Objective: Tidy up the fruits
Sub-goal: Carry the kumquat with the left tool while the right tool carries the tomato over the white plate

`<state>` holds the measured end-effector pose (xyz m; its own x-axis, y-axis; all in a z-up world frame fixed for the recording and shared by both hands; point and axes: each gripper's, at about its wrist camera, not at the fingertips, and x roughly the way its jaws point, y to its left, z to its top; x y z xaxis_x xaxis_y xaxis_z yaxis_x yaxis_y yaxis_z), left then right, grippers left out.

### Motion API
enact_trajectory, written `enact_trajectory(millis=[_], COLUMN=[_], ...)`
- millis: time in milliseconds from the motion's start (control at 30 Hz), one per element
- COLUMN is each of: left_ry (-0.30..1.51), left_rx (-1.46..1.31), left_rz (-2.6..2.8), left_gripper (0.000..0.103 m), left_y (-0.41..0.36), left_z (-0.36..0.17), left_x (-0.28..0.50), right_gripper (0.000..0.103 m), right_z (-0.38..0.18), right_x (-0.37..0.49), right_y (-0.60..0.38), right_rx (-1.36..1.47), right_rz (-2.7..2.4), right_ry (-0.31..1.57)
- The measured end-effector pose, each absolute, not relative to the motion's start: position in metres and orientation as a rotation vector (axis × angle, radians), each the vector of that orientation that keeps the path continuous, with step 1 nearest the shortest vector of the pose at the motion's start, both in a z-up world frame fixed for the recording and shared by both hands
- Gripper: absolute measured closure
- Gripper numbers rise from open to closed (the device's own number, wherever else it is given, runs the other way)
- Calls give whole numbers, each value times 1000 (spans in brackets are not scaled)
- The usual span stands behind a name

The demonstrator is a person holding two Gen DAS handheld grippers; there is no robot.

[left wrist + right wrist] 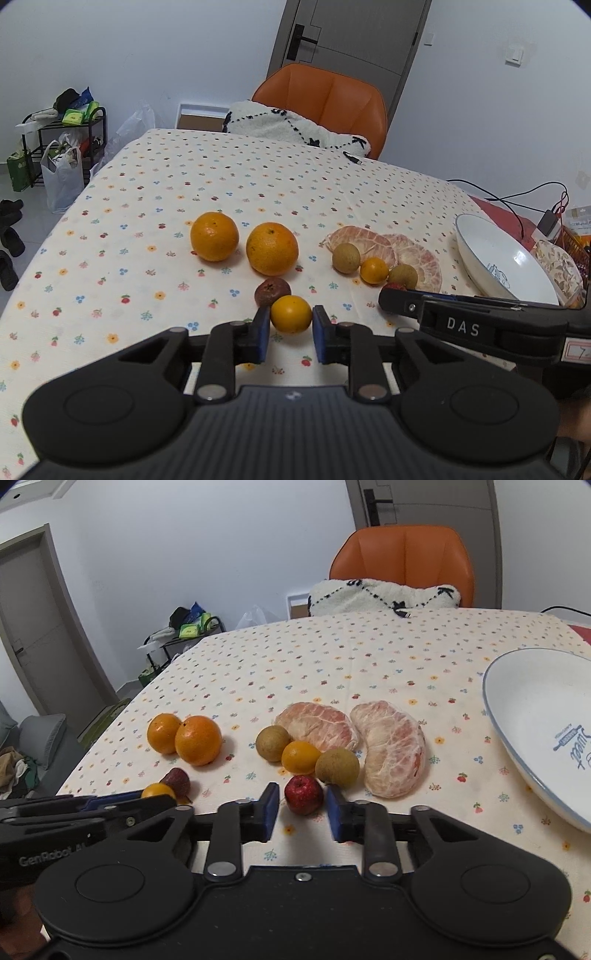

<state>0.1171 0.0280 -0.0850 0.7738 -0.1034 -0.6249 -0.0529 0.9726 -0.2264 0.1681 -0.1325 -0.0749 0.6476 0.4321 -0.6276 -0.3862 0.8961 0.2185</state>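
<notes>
My left gripper (291,326) is shut on a small orange citrus fruit (291,314), low over the flowered tablecloth (147,206). A dark red-brown fruit (272,291) sits just behind it. My right gripper (303,808) is shut on a small red fruit (303,794). Just beyond lie two brown longans (273,743) (337,767), another small orange fruit (300,757) and two peeled pomelo segments (321,725) (393,753). Two big oranges (214,236) (272,248) stand to the left. The grippers are side by side.
A white plate (517,709) with a blue rim lies at the right of the table. An orange chair (325,96) with a white cushion (295,125) stands at the far edge. Cables (517,199) and boxes crowd the far right corner.
</notes>
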Motion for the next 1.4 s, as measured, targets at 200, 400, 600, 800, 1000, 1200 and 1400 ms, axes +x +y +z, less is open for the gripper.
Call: enact_trajectory(millis=[200,400,600,800,1000,1200,1400], left_ry=[660,637,619,595,583,569,564], left_rx=[-232,-213,-192,-161,-146,-120,-106], left_rz=[-42,-70,-101,-132,-161,-186,-207], left_gripper=[80,80,81,80,80,80,80], left_y=[23,8,-11,-31,-48,-69,-86], left_z=[-76,-68,-59,-50,-45,-41,-39], left_x=[114,112,111,110,112,115,122], right_gripper=[81,82,81,82,81,81,81], right_z=[-69,-56,-44,-36,-31,-26,-25], right_x=[161,148,137,128,120,113,108], right_y=[-139,-152,-174,-197,-217,-237,-255], right_rx=[94,120,144,164,178,188,202], right_rz=[476,474,451,408,373,341,308], right_ry=[720,684,650,617,597,576,560])
